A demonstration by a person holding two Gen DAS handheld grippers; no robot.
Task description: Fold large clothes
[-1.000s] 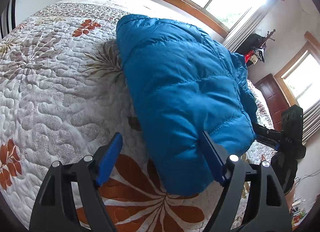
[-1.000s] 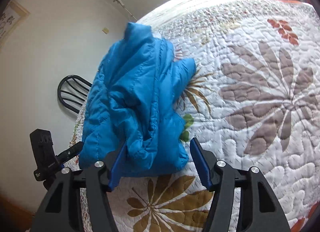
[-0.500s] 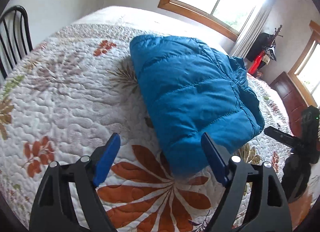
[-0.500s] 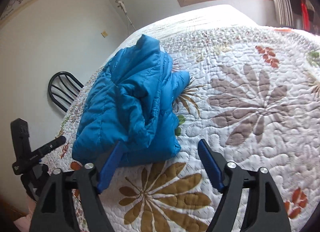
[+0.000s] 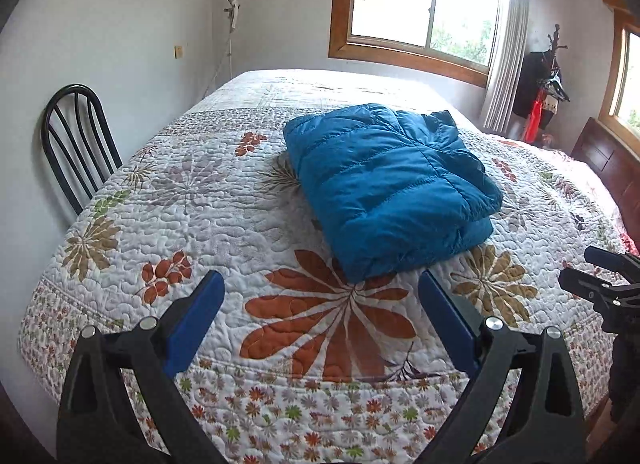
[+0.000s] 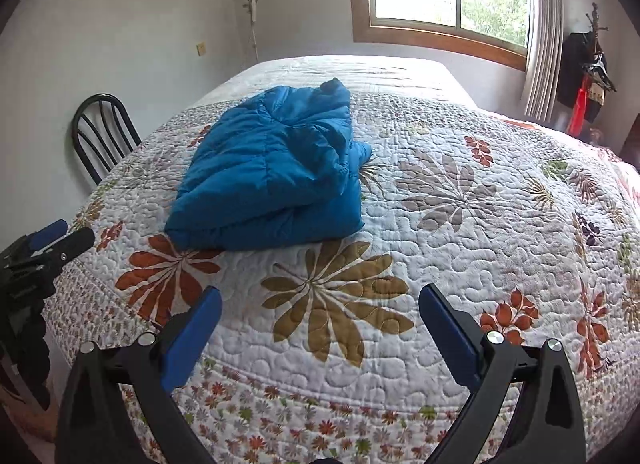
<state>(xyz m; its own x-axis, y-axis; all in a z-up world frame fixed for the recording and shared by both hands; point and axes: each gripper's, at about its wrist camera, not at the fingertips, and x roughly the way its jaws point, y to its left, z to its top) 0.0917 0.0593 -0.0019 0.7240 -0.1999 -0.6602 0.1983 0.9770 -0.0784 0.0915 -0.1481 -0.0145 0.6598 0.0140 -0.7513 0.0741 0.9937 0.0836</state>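
A blue puffer jacket [image 5: 384, 187] lies folded into a thick bundle on the floral quilted bed [image 5: 208, 219]. It also shows in the right wrist view [image 6: 276, 171], left of centre. My left gripper [image 5: 320, 296] is open and empty, held back from the jacket's near edge above the foot of the bed. My right gripper [image 6: 320, 316] is open and empty, well short of the jacket and to its right. The right gripper shows at the right edge of the left wrist view [image 5: 600, 280]; the left gripper shows at the left edge of the right wrist view [image 6: 44, 248].
A black metal chair [image 5: 78, 139] stands by the wall left of the bed. A window [image 5: 420, 11] is behind the bed. A coat rack with dark and red clothes [image 5: 540, 95] stands in the far right corner. A dark wooden headboard [image 5: 612, 171] runs along the right side.
Both grippers have pulled back and away from the jacket, which stays folded on the bed. Both were open beside its near edge a second ago.
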